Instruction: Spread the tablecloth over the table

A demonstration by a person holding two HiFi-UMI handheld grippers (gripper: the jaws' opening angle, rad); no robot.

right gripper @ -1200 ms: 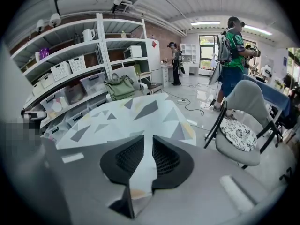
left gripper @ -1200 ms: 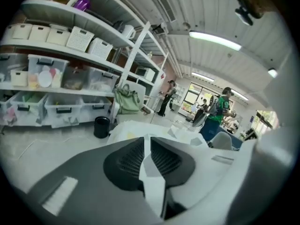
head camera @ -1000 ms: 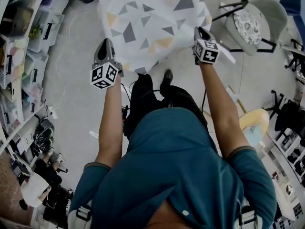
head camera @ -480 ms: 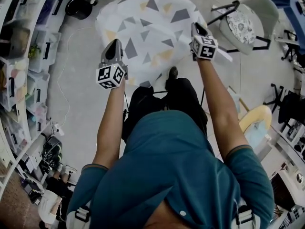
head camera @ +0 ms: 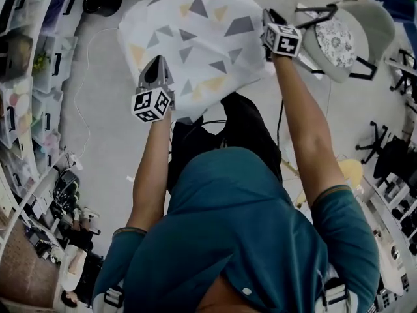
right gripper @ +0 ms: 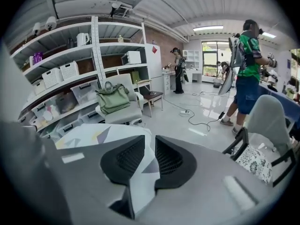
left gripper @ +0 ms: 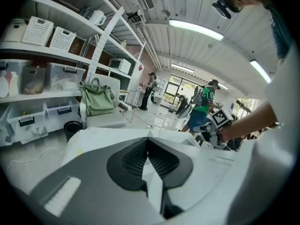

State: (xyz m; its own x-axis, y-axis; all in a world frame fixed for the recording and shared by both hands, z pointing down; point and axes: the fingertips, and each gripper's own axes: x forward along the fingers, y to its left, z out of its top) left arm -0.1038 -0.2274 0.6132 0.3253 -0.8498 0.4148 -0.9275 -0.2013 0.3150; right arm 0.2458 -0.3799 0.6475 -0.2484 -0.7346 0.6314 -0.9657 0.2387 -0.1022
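Gripping the tablecloth (head camera: 195, 38) along its near edge, the 2 grippers work as a pair. The left gripper (head camera: 156, 67) has its jaws pressed fully together on a thin pinch of fabric. The right gripper (head camera: 270, 21) has its jaws slightly apart, clamped on a thicker fold that shows a grey triangle between the pads.

The cloth stretches away from both sets of tips and lies broad and nearly flat ahead of and between them. Holding it at 2 separate points likely keeps the edge taut, so the sheet settles flat instead of bunching.

The right gripper reaches further forward than the left, so the cloth looks skewed, and squaring it up seems to be the step in hand. Whatever lies under the cloth is hidden, so I cannot tell how well it covers the table.

A chair (head camera: 345, 34) stands just outside the right gripper and could snag a trailing corner. Shelves (head camera: 39, 64) run well outside the left gripper.
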